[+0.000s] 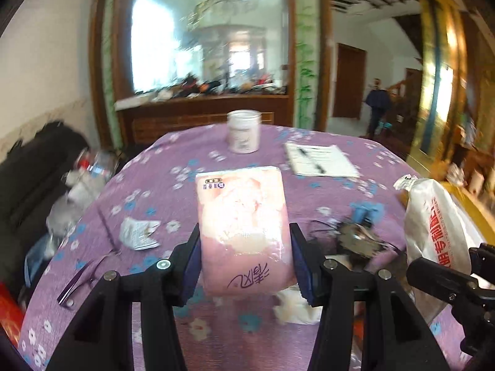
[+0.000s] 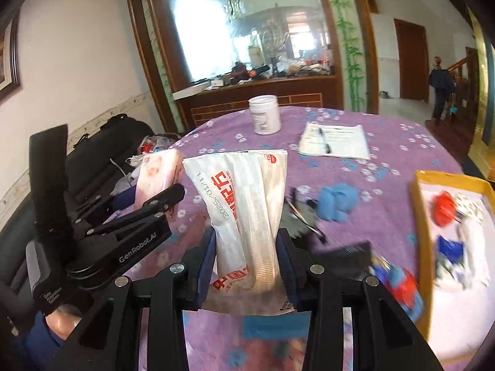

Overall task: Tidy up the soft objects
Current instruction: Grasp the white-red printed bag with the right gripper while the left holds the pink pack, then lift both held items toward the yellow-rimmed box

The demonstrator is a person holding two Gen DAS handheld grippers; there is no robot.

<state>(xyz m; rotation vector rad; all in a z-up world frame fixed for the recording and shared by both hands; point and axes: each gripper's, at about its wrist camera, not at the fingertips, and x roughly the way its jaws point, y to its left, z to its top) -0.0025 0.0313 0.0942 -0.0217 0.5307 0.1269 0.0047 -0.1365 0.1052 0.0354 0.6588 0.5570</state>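
Left hand-held gripper: we see the left hand-held gripper (image 1: 244, 266) clamped on the soft pink plastic-wrapped tissue pack (image 1: 243, 232), its pads pressing both long sides near the pack's near end.
Pink pack, axis: its long axis runs straight away from the left hand-held gripper, far end pointing toward the white plastic jar (image 1: 243, 136); we judge it held clear above the purple flowered cloth surface (image 1: 185, 160).
Right hand-held gripper: the right hand-held gripper (image 2: 246, 262) is closed on the white crinkled plastic bag with red lettering (image 2: 244, 204), pinching its lower part.
White bag, axis: it stands forward and upward from the jaws, its flat sealed end farthest from us.
Deciding relation: the yellow-rimmed cardboard tray (image 2: 417, 216) lies to the right of the white bag, at the surface's right edge.
Nearer hand: we judge the right hand nearer the tray; the left, beside it with the pink pack, is farther.
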